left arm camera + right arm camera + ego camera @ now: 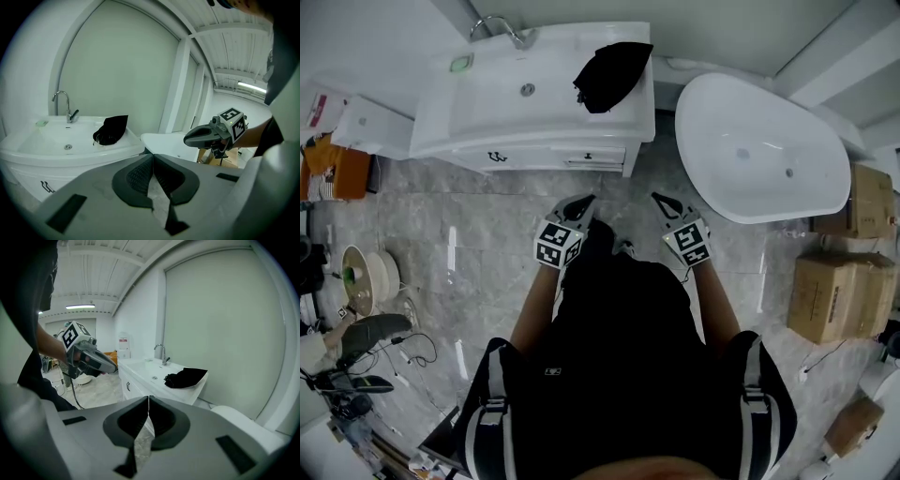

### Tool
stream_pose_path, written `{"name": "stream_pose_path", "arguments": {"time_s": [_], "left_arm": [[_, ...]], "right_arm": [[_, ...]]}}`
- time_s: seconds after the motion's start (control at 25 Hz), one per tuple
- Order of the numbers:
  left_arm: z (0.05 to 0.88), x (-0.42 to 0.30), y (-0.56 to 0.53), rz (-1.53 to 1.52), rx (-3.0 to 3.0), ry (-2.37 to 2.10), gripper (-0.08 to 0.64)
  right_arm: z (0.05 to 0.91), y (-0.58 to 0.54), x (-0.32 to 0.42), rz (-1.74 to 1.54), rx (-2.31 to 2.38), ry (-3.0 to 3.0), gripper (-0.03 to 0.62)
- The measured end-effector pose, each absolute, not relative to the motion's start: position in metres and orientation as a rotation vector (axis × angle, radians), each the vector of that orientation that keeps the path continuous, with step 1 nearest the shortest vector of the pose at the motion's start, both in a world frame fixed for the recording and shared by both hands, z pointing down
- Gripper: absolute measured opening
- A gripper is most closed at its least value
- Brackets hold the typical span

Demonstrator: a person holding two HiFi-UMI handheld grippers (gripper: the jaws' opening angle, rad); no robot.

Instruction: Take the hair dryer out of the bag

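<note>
A black cloth bag (609,75) lies on the right end of the white washbasin counter (534,141). It shows too in the left gripper view as the bag (111,130) and in the right gripper view as the bag (186,377). No hair dryer is visible; the bag hides its contents. My left gripper (579,206) and right gripper (664,202) hang side by side above the floor, well short of the counter, both shut and empty. The left jaws (152,159) meet at the tips, as do the right jaws (148,401).
A white bathtub (759,155) stands right of the counter. Cardboard boxes (839,295) are stacked at the right. At the left are a small round stand (366,277), cables and tools (366,356) on the marble floor. A tap (502,28) rises behind the basin.
</note>
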State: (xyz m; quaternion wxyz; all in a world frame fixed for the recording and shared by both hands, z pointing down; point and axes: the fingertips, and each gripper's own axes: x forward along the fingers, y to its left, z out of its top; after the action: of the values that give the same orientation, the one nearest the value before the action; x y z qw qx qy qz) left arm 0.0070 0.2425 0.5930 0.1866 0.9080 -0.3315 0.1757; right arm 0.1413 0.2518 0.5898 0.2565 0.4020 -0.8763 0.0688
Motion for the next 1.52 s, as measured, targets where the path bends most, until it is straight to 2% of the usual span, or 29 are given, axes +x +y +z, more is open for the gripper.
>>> {"name": "stream_pose_path", "arguments": {"time_s": [1.16, 1.52], "left_arm": [[0.598, -0.005, 0.218, 0.491, 2.537, -0.97, 0.017], [0.608, -0.014, 0.169, 0.503, 2.509, -0.937, 0.017]], "right_arm": [[0.598, 0.234, 0.14, 0.201, 1.092, -2.358, 0.06], [0.607, 0.191, 0.127, 0.239, 1.077, -2.336, 0.06]]}}
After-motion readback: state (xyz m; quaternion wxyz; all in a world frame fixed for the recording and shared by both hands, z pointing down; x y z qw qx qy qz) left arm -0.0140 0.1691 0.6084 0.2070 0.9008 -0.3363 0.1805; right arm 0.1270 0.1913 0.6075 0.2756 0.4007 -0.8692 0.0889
